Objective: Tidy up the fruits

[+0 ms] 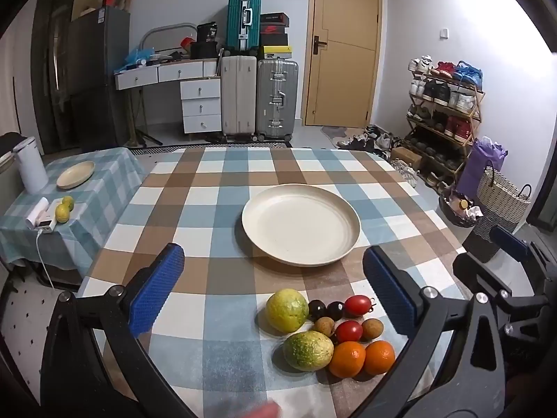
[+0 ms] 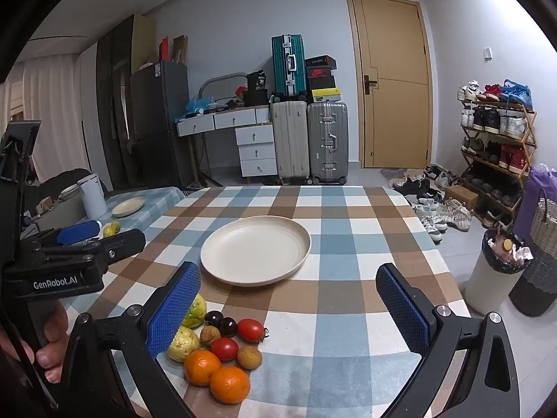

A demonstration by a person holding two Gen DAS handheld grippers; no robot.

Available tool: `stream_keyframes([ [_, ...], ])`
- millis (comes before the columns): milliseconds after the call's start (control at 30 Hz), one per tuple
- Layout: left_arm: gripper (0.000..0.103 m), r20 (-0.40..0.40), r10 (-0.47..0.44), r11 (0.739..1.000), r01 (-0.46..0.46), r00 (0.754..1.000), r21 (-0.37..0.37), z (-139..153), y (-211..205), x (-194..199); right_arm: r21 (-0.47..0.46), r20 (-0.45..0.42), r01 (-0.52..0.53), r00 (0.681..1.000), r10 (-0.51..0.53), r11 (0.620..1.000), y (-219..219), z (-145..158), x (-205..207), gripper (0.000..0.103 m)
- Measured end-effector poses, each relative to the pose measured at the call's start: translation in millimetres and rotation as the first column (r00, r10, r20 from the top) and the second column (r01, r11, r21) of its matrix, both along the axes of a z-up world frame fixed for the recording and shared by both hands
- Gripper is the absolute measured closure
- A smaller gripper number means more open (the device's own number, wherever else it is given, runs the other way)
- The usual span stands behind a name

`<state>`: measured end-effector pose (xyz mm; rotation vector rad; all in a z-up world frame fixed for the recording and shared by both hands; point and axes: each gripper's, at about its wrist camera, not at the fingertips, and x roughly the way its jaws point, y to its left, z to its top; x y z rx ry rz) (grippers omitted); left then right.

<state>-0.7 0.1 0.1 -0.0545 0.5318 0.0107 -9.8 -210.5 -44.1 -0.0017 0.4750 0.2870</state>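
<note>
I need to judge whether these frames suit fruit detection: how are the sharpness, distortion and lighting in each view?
Left wrist view: fruit pile sharp and evenly lit with soft shadows; fisheye bends the door; black corners. Right wrist view: same bending; plate sharp, without strong glare; the right gripper's finger hides part of a guava.

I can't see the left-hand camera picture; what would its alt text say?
A cluster of fruit lies on a checked tablecloth between the wide-open blue pads of the left gripper: two yellow-green guavas, two oranges, two red cherry tomatoes, two dark round fruits and two brown longans. Beyond it sits an empty cream plate.
</note>
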Motion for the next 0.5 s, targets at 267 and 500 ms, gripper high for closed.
stream_keyframes([
  [267,0.000,-0.016,0.001,1.000,-0.001,1.000,-0.011,-4.0,-3.5,-1.8,0.023,0.005,-0.013,1.000,0.013,1.000,-6.1,-1.5,-0.4,0.000],
  [500,0.000,-0.018,-0.002,1.000,0.001,1.000,-0.014,-1.9,-4.2,-4.9,0.024,0.008,-0.004,1.000,0.004,1.000,-3.4,-0.4,-0.1,0.000],
])
